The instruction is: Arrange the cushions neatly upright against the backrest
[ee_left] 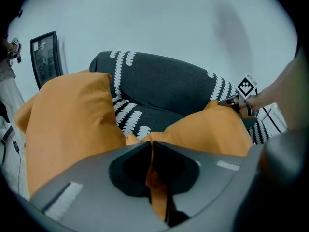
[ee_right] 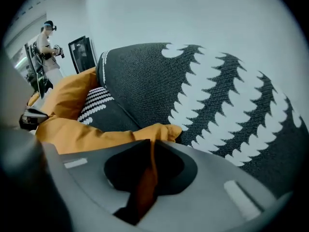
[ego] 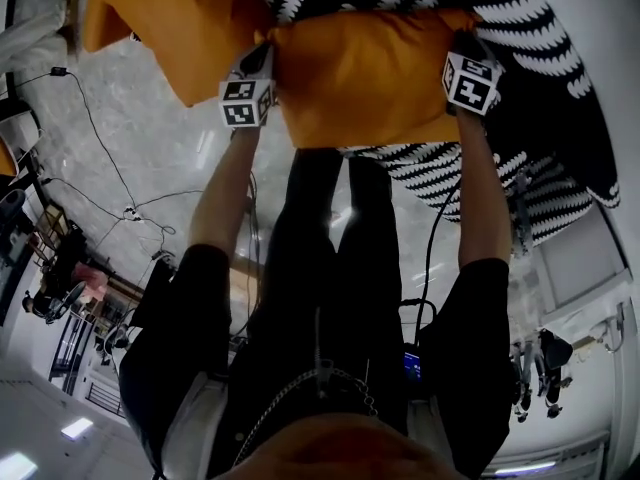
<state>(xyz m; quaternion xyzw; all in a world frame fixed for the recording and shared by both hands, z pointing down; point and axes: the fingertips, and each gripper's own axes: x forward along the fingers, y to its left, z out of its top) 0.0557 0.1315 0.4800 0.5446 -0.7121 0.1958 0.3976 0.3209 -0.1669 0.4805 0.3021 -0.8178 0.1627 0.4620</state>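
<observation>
The place reads as a lab or recording studio dressed with a piece of home furniture, not a lived-in home. Ahead of the left gripper [ego: 268,56] and right gripper [ego: 462,40] a black-and-white patterned sofa [ego: 560,118] stands against a bare white wall [ee_right: 193,13], with an orange cushion [ego: 365,78] between the two grippers. Below and left of the left gripper, loose cables [ego: 100,138] trail over a pale stone-look floor [ego: 160,98]. Far left of the right gripper, another person [ee_right: 47,45] in headgear stands beside a dark screen [ee_right: 81,54].
</observation>
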